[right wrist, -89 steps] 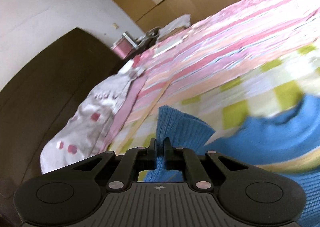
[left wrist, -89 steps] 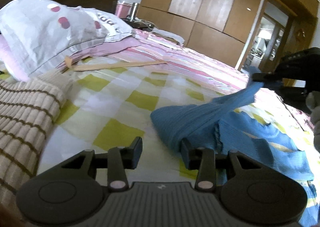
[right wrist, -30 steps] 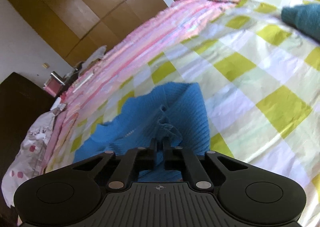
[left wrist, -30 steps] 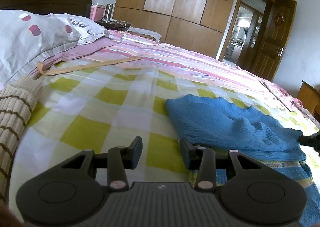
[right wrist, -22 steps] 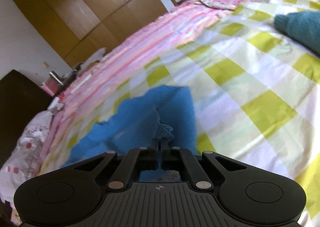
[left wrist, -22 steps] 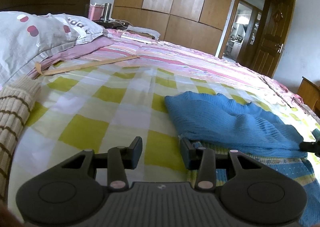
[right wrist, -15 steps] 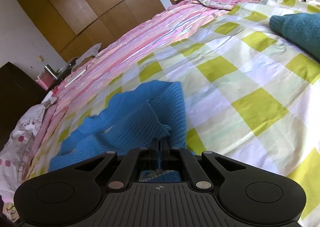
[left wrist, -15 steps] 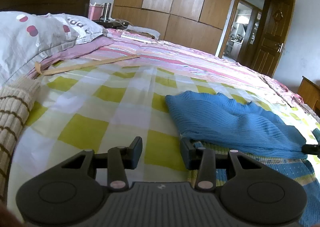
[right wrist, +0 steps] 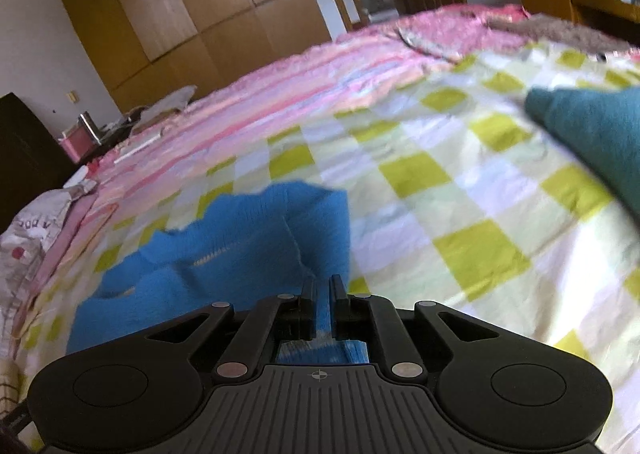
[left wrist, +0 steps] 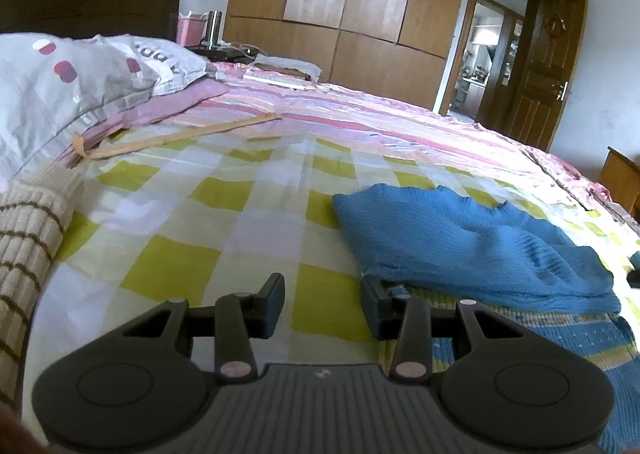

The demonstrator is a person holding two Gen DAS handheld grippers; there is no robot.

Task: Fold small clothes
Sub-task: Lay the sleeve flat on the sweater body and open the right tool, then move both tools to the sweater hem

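**On the checked bedspread: blue knit garment, two grippers in attendance**

Between the right gripper's [right wrist: 323, 292] narrow black fingers [right wrist: 308, 294]: a strip of the blue knit sweater [right wrist: 224, 254]. Jaws have just been opening and now stand a slit apart; the knit lies in the gap, and whether the pads still press on it cannot be told. The view is motion-blurred.

Left gripper [left wrist: 322, 302]: fingers [left wrist: 274, 296] partly spread, nothing between them but bedspread. Its right finger stands just at the near corner of the sweater [left wrist: 460, 242]; contact cannot be told.

Sweater: ribbed blue knit, lying on the bed, one part folded over the body. A yellow-and-pale patterned band shows along the lower edge, beside the left gripper's right finger.

Bedspread [left wrist: 224, 222]: yellow-green and white checks, passing into pink stripes farther off.

Surrounding items:
- Beige knit with brown stripes [left wrist: 24, 238], at the left edge of the left view.
- Grey pillow with red dots [left wrist: 80, 74], at the head of the bed.
- Dark teal cloth [right wrist: 592, 122], well apart from the sweater, at the right of the right view.
- Wooden wardrobe [left wrist: 360, 6] along the far wall.
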